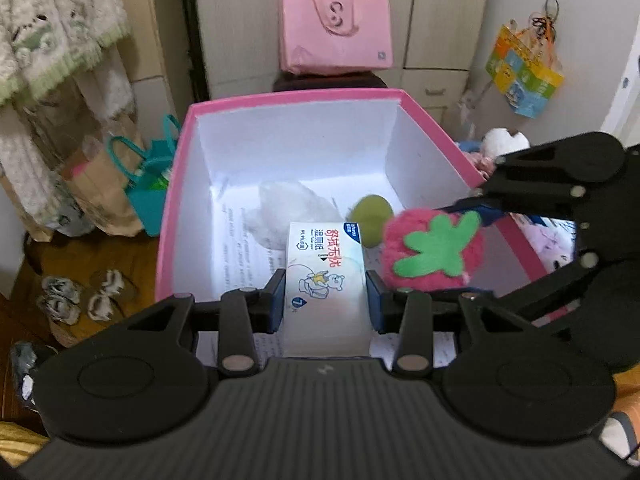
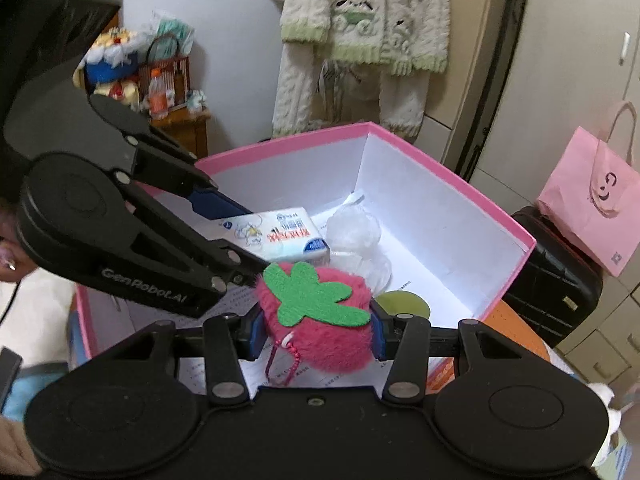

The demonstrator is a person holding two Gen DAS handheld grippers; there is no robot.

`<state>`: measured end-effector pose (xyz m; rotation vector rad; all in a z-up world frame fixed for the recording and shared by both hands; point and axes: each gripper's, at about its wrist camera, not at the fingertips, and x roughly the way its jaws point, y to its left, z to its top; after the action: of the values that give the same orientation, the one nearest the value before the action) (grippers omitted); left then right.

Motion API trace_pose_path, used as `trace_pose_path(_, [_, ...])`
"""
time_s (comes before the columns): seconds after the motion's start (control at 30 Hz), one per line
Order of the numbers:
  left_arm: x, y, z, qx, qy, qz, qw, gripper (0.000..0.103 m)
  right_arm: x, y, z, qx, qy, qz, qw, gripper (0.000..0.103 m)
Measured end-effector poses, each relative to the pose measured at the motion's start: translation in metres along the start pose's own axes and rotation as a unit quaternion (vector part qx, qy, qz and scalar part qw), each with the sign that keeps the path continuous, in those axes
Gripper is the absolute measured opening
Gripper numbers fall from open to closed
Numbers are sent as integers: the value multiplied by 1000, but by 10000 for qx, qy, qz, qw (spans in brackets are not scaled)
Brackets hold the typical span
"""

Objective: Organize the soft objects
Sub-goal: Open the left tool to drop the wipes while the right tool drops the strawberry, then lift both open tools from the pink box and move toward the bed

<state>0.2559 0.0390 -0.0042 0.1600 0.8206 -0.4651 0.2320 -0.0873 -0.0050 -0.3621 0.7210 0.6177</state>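
1. Two grippers over one pink box [image 1: 176, 184], both pointing down into it.
2. Left gripper [image 1: 325, 300]: jaws partly closed, blue pads pressing both long sides of a white wet-wipe pack [image 1: 325, 276] with red letters and a small cartoon drawing; pack held above the box floor, inside the box walls.
3. Right gripper [image 2: 316, 336]: jaws partly closed on a pink plush strawberry [image 2: 320, 320] with a green felt leaf on top; a pink cord with beads hanging below the toy.
4. Strawberry just beside the wipe pack, at its right in the left wrist view, over the right part of the box; touching or not, cannot tell.
5. Inside the box, white walls and a printed paper sheet [image 1: 240, 248] on the floor.
6. On that floor, a white fluffy item [image 1: 280, 208] near the back, and a green round item [image 1: 372, 216] beside it, partly hidden behind the strawberry.
7. Behind the box, a pink paper bag [image 1: 334, 30] standing on a dark suitcase [image 2: 552, 280].
8. At the left of the box, a teal bag [image 1: 150, 184] on the floor and a cream knitted garment [image 2: 360, 20] hanging on the wall.
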Motion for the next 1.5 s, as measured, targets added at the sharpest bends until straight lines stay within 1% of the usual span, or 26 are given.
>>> trace_pose_path(0.1, [2,-3,1,137,58,64,9999,39,6,1,2,-84,104,-36,9999,53])
trace_pose_path(0.23, [6,-2,3,110,116,120,9998,41,13,1,4,-149,214,-51,9996,54])
trace_pose_path(0.27, [5,-2,3,135,58,193,9997,43,14,0,5,-160,225,-79,9996,56])
trace_pose_path(0.3, [3,-4,3,212,10,248,9995,48,16,0,6,-159,230,-145,9995,57])
trace_pose_path(0.37, [-4,-5,1,193,-31,176,9997,51,16,1,5,-143,220,-170,9995,61])
trace_pose_path(0.43, [-11,-2,0,104,-82,121,9998,57,13,4,4,-103,172,-197,9996,64])
trace_pose_path(0.53, [-26,-2,-4,84,-210,134,9997,58,6,9,3,-95,119,-349,9993,65])
trace_pose_path(0.63, [-39,-1,-6,14,-201,-94,9998,62,-2,12,3,-75,55,-387,9992,69])
trace_pose_path(0.7, [-46,-2,-9,-2,-167,-230,9996,64,-11,16,3,-48,-29,-528,9986,72])
trace_pose_path(0.77, [-52,-3,-10,5,-110,-338,9994,65,-20,20,3,-12,-104,-693,9975,75])
trace_pose_path(0.9, [-73,-6,-14,71,-181,-327,9993,65,-40,29,1,-10,-186,-873,9960,76])
trace_pose_path(1.1, [-106,-16,-23,291,-450,-253,9982,66,-71,43,-4,-62,-299,-864,9958,78])
trace_pose_path(1.2, [-122,-25,-28,458,-521,-273,9972,66,-84,51,-7,-75,-338,-836,9959,79])
trace_pose_path(1.3, [-138,-36,-34,651,-613,-388,9952,80,-99,58,-12,-87,-359,-815,9960,79])
trace_pose_path(1.5, [-163,-57,-48,875,-775,-405,9923,82,-132,69,-28,-78,-462,-836,9954,82])
